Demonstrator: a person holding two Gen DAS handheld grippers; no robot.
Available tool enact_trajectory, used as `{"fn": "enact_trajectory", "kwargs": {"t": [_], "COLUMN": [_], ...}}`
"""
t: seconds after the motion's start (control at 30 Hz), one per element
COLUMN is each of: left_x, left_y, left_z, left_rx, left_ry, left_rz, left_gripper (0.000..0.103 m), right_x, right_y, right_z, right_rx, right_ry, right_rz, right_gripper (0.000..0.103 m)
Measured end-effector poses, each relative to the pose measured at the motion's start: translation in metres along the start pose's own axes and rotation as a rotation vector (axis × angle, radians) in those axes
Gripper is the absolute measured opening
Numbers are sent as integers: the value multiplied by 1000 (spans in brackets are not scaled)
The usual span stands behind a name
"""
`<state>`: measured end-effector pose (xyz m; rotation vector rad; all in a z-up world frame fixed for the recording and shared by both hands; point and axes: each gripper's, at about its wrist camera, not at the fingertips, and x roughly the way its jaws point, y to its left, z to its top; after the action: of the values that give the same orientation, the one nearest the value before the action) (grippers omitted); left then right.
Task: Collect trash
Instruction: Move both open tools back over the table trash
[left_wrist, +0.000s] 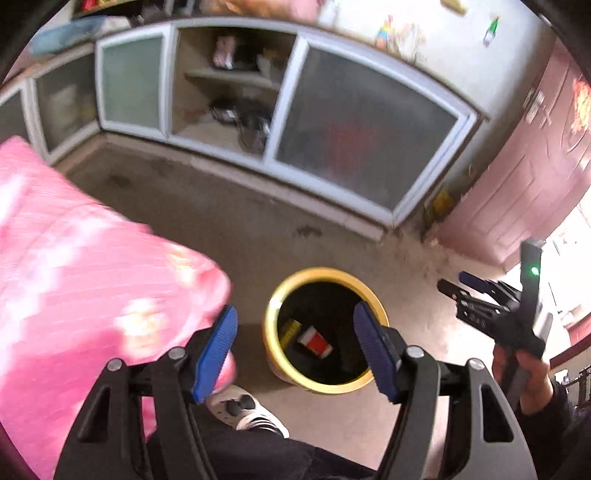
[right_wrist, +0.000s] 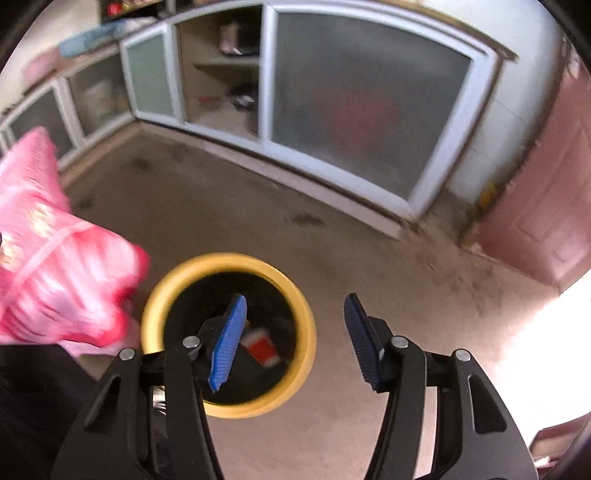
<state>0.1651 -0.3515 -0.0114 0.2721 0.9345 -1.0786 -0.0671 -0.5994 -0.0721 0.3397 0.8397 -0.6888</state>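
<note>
A long low cabinet (left_wrist: 280, 110) runs along the far edge of the concrete floor (left_wrist: 229, 221), its frosted sliding panels framed in white. One bay stands open and shows a shelf with dark, blurred items on and under it. A dull pink door (left_wrist: 524, 173) stands at the cabinet's right end, at the floor's far right corner.

A pink patterned blanket (left_wrist: 85, 258) fills the left side of the floor; its corner hangs just beside the bin.

The yellow bin (left_wrist: 325, 328) stands on the floor near the blanket, its inside dark. At its bottom lie a red and white packet (left_wrist: 314, 341) and a yellow packet (left_wrist: 290, 329), close together.

The left gripper (left_wrist: 295, 347) hangs above the bin, its blue pads (left_wrist: 216, 350) spread wide with nothing between them; the bin's mouth shows in the gap. The right gripper (right_wrist: 293, 341) is also spread wide and empty, its left pad over the bin's mouth and its right pad over bare floor. In the left view the right gripper (left_wrist: 452, 286) appears at the right edge, gripped by a hand (left_wrist: 524, 376), with a green light (left_wrist: 534, 272) glowing on it.

A white shoe (left_wrist: 247, 410) rests on the floor just beside the bin, under the left gripper.
</note>
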Motion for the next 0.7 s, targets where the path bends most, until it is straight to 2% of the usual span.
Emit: {"fn": "enact_trajectory", "kwargs": {"t": [0.07, 0.17, 0.23, 0.27, 0.4, 0.6, 0.63, 0.7], "left_x": [-38, -99, -139, -157, -219, -275, -282, -286], "left_y": [17, 55, 83, 97, 150, 206, 214, 222], "left_z": [-9, -30, -48, -58, -94, -128, -132, -143], "left_rx": [-17, -73, -131, -161, -281, -372, -374, -379], "left_ry": [-60, -143, -194, -216, -282, -326, -326, -317], "left_rz": [46, 142, 252, 305, 512, 763, 810, 855], "left_gripper": [74, 76, 81, 85, 92, 95, 95, 95], "right_x": [-11, -28, -36, -39, -44, -48, -50, -59], "right_y": [20, 68, 103, 120, 196, 289, 302, 325], "right_z": [10, 28, 38, 42, 60, 83, 84, 80], "right_rx": [-27, -104, -161, -184, -265, -328, -336, -384], "right_ry": [-33, -98, -114, -120, -115, -113, -124, -148], "right_rz": [84, 223, 332, 384, 544, 704, 710, 716], "right_gripper": [53, 55, 63, 71, 72, 76, 76, 76]}}
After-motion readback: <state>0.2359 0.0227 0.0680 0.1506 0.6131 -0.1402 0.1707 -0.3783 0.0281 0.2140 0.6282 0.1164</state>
